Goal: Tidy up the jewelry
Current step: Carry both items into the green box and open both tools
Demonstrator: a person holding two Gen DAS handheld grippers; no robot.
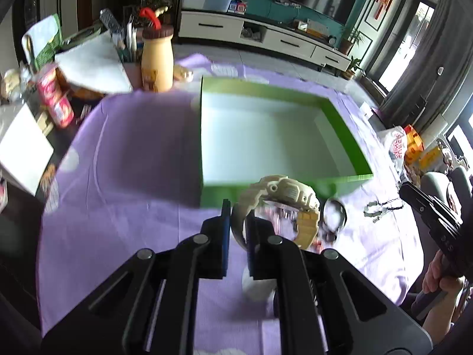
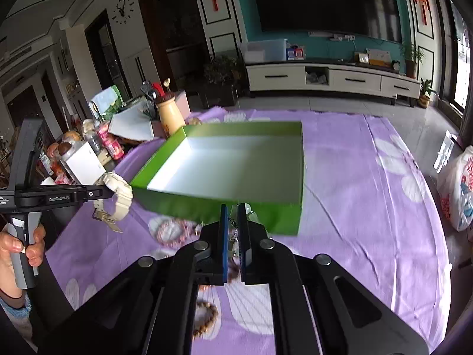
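Observation:
My left gripper (image 1: 238, 214) is shut on the strap of a beige watch (image 1: 283, 195), which it holds above the purple cloth just before the green box (image 1: 346, 130). From the right wrist view that watch (image 2: 115, 198) hangs at the left gripper's tip (image 2: 102, 193), left of the box (image 2: 212, 207). My right gripper (image 2: 233, 210) is shut on a thin silver chain (image 2: 235, 230); the chain (image 1: 384, 207) also dangles from the right gripper (image 1: 428, 210) in the left wrist view. A pink bead bracelet (image 2: 174, 230) and a brown bead bracelet (image 2: 207, 316) lie on the cloth.
The box has a white inside with nothing in it. A black ring-shaped band (image 1: 334, 216) lies near the watch. Left of the cloth stand a cream bottle (image 1: 156, 62), red cans (image 1: 56, 100) and a white box (image 1: 20, 145). A plastic bag (image 2: 458, 189) sits at the right.

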